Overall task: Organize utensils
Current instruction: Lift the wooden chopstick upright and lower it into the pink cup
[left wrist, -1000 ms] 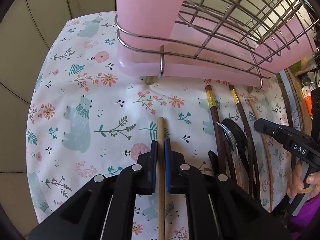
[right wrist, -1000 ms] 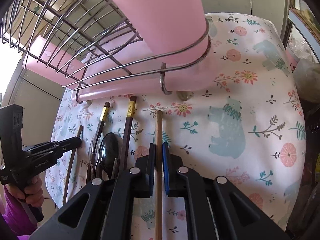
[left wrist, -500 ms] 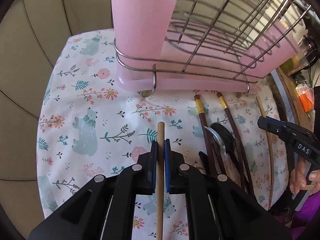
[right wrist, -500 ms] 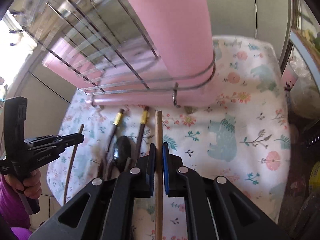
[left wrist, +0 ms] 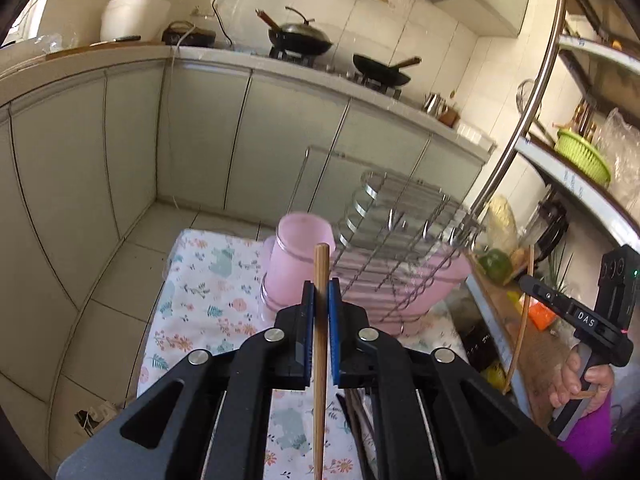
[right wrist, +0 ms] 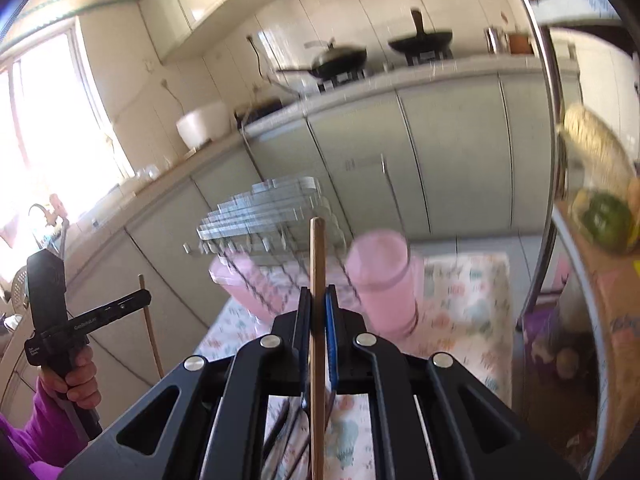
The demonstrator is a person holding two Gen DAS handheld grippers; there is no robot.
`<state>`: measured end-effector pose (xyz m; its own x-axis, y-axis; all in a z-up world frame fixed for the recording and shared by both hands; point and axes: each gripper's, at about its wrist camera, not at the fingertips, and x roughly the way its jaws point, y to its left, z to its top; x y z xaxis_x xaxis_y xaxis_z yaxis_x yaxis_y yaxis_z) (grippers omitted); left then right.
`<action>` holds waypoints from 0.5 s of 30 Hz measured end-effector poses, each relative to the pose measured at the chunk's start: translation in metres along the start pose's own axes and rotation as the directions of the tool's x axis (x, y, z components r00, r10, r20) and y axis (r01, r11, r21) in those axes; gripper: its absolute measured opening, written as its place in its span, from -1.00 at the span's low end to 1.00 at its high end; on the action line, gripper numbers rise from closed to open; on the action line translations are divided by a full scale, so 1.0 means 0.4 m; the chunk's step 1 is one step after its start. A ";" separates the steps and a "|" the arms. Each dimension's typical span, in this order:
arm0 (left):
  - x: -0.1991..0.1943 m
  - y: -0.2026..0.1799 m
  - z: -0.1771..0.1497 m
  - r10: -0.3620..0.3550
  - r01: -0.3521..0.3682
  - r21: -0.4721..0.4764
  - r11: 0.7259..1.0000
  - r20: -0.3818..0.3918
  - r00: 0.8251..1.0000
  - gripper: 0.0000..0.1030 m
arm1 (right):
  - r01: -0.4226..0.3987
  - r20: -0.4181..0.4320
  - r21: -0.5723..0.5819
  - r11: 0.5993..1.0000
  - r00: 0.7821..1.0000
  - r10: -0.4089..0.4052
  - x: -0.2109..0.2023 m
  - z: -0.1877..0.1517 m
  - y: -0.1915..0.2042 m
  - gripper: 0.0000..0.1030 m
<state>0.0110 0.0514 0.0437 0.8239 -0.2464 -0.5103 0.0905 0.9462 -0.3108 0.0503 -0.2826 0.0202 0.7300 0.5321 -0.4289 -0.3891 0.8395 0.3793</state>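
My left gripper (left wrist: 320, 292) is shut on a wooden chopstick (left wrist: 320, 340) that stands upright, raised above the table. Its tip points toward the pink utensil cup (left wrist: 296, 264) on the wire dish rack (left wrist: 400, 248). My right gripper (right wrist: 318, 300) is shut on a second wooden chopstick (right wrist: 317, 320), also upright, with the pink cup (right wrist: 384, 284) a little to its right. The right gripper shows in the left wrist view (left wrist: 528, 282) and the left gripper in the right wrist view (right wrist: 140, 298). Dark chopsticks and a spoon (right wrist: 292, 432) lie on the floral cloth below.
The floral tablecloth (left wrist: 200, 296) covers the table under the rack's pink tray (left wrist: 432, 284). Kitchen cabinets (left wrist: 280, 140) and a counter with two woks (left wrist: 300, 38) stand behind. A shelf with a green basket (left wrist: 584, 156) and a metal pole (left wrist: 520, 120) are at the right.
Both grippers have lifted and tilted up with their chopsticks. The views swung from looking down at the cloth to looking across the kitchen, and the rack and cup now lie below and ahead.
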 end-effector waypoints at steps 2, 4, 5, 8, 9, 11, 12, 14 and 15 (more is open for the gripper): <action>-0.042 -0.009 0.051 -0.016 0.017 -0.001 1.000 0.069 0.997 -0.89 | 0.007 0.079 -0.024 1.000 0.997 -0.005 -0.042 0.047 0.008 -0.87; -0.086 -0.032 0.104 -0.021 0.019 0.015 1.000 0.152 0.988 -0.89 | 0.014 0.160 -0.043 0.999 0.987 -0.007 -0.071 0.097 0.017 -0.87; -0.101 -0.046 0.132 -0.019 0.014 0.028 1.000 0.197 0.980 -0.89 | 0.024 0.197 -0.054 0.998 0.980 -0.013 -0.085 0.116 0.027 -0.87; -0.128 -0.086 0.192 -0.008 -0.011 0.059 0.998 0.312 0.950 -0.89 | 0.074 0.303 -0.079 0.994 0.952 -0.047 -0.100 0.176 0.037 -0.87; -0.126 -0.097 0.213 0.000 -0.023 0.063 0.998 0.343 0.939 -0.89 | 0.085 0.329 -0.078 0.993 0.943 -0.055 -0.098 0.195 0.036 -0.87; -0.102 -0.109 0.247 0.006 -0.029 0.057 0.998 0.375 0.927 -0.89 | 0.102 0.371 -0.073 0.992 0.926 -0.068 -0.087 0.228 0.031 -0.87; -0.092 -0.113 0.262 0.012 -0.034 0.050 0.998 0.387 0.922 -0.88 | 0.108 0.388 -0.071 0.992 0.919 -0.073 -0.083 0.243 0.028 -0.87; -0.067 -0.119 0.283 0.035 -0.059 0.044 0.997 0.419 0.907 -0.89 | 0.126 0.423 -0.067 0.990 0.902 -0.086 -0.074 0.268 0.019 -0.87; -0.051 -0.121 0.292 0.049 -0.075 0.042 0.996 0.437 0.898 -0.88 | 0.133 0.439 -0.065 0.989 0.894 -0.092 -0.063 0.278 0.014 -0.87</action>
<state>0.0553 0.0352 0.1628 0.9889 -0.0833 -0.1227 0.0522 0.9699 -0.2379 0.0923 -0.3033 0.1244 0.9347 0.3505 -0.0586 -0.3241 0.9083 0.2644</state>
